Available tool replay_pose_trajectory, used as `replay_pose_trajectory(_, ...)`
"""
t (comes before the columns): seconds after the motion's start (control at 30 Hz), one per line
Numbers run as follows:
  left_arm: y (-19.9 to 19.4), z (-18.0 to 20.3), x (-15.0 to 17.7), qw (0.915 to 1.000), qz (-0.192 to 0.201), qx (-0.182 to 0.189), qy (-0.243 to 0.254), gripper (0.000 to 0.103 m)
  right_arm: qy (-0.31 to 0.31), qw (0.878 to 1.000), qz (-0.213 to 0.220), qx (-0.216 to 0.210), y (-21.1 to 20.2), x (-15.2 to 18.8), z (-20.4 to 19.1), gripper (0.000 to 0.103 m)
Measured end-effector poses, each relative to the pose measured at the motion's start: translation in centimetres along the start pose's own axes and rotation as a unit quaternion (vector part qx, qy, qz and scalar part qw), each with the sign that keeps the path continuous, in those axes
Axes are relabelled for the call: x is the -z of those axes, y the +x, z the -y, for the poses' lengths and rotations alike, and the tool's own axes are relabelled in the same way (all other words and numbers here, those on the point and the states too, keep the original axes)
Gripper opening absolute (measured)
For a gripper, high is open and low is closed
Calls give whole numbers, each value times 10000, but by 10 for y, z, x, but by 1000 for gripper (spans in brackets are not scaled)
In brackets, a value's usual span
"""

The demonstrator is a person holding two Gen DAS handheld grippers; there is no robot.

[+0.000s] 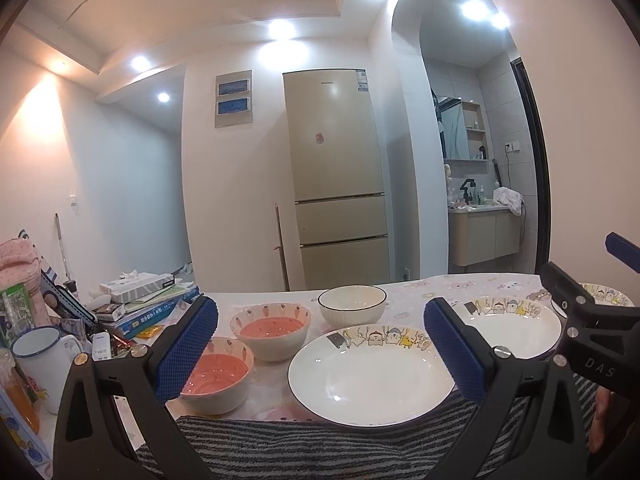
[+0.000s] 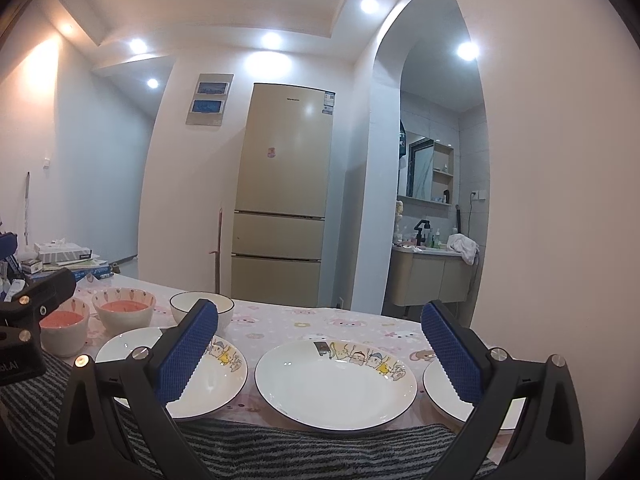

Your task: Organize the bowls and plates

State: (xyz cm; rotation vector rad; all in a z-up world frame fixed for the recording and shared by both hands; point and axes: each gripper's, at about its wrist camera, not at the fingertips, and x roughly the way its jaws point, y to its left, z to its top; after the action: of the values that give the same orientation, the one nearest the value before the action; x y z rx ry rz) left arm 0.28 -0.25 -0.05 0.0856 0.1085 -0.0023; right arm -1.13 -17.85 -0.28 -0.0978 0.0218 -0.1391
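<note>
Three white plates with cartoon rims lie in a row on the table: the left plate point(image 1: 368, 376) point(image 2: 218, 380), the middle plate point(image 1: 512, 328) point(image 2: 336, 392) and the right plate point(image 2: 438, 396), which is partly hidden. Left of them stand two bowls with pink insides point(image 1: 216, 372) point(image 1: 272, 330) and, further back, a white bowl with a dark rim point(image 1: 352, 304) point(image 2: 200, 306). My left gripper point(image 1: 320, 350) hovers open in front of the left plate. My right gripper point(image 2: 320, 352) hovers open in front of the middle plate. Neither holds anything.
A grey striped cloth point(image 1: 320, 444) covers the table's near edge. Books and a tissue box point(image 1: 136, 286) pile up at the far left, with a white enamel mug point(image 1: 40, 356) nearer. A beige fridge point(image 1: 336, 176) stands behind the table.
</note>
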Motion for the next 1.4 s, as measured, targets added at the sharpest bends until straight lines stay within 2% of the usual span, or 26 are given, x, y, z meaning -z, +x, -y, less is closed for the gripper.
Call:
replay_pose_trajectory(0.37,-5,-8,1,9998,93,31,-156,103,-47,10000,41,12,0,-1,-1,103)
replay_pose_trajectory(0.47,-7,-9,1,9996,89,234,-142,103,-73,10000,6,-23,2,0,-1,103)
replay_pose_trajectory(0.67,-3,-8,0,9996,11,210,-176,103,-95,9999,3,-40,2,0,1,103)
replay_pose_trajectory(0.9,-11,-8,-1,9996,159,108,-189,103,25,10000,-7,14,7,3,3,103)
replay_pose_trajectory(1.0,-13,-11,-6,9997,168,24,-196,103,7,9999,-169,0,13,-1,4,103)
replay_pose_trajectory(1.1,-10,-12,-16,9999,-33,-55,-113,103,-45,9985,-344,-434,15,-14,4,103)
replay_pose_trajectory(1.23,-9,-17,-28,9997,-120,-163,-145,103,64,9958,-338,-849,13,-40,7,103)
replay_pose_trajectory(1.4,-14,-23,-49,9996,2,-161,-248,103,90,9953,-22,-962,4,-65,10,103)
